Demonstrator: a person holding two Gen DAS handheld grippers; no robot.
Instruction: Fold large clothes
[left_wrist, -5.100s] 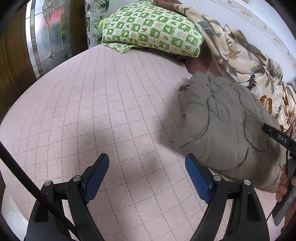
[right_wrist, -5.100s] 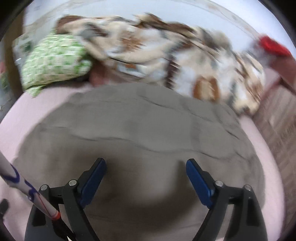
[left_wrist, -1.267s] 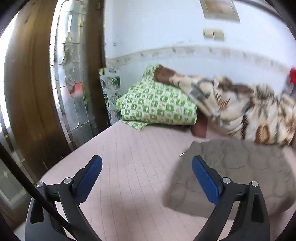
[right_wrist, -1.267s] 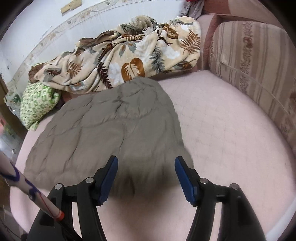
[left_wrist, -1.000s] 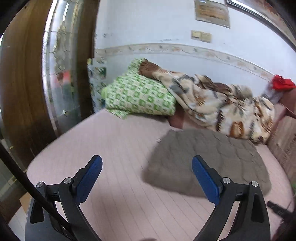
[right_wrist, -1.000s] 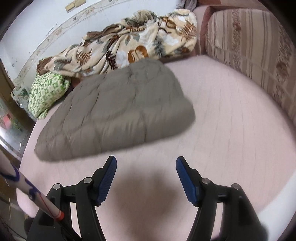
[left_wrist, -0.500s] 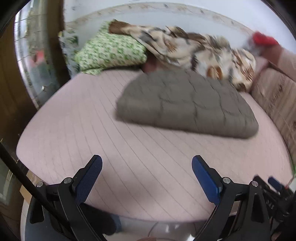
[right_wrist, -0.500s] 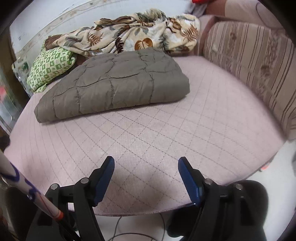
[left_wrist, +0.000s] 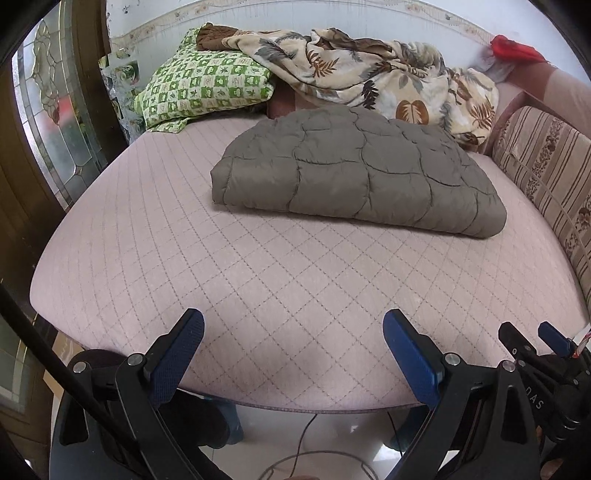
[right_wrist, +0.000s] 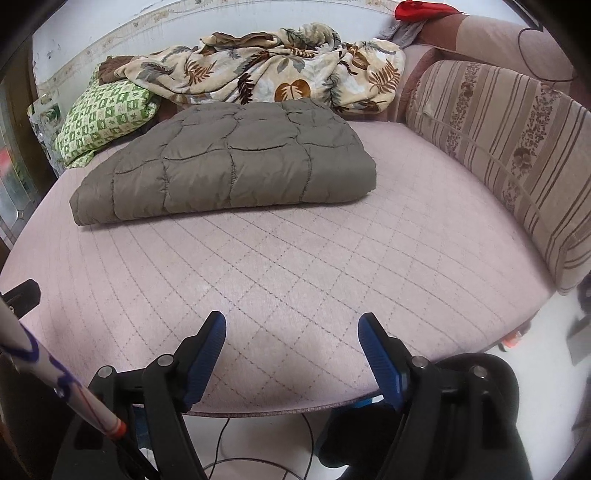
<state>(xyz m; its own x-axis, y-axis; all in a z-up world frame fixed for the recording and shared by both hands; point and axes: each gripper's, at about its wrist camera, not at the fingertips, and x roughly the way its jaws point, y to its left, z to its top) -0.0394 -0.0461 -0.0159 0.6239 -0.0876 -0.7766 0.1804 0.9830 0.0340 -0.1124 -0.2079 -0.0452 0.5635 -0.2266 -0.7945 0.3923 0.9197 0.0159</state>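
Quilted grey-brown jacket lies folded into a flat bundle on the far half of the pink quilted mattress, just in front of the leaf-print blanket and near the green checked pillow. Striped cushion at the mattress's right edge. Left gripper and right gripper both spread wide, empty, at the near mattress edge, well apart from the jacket.
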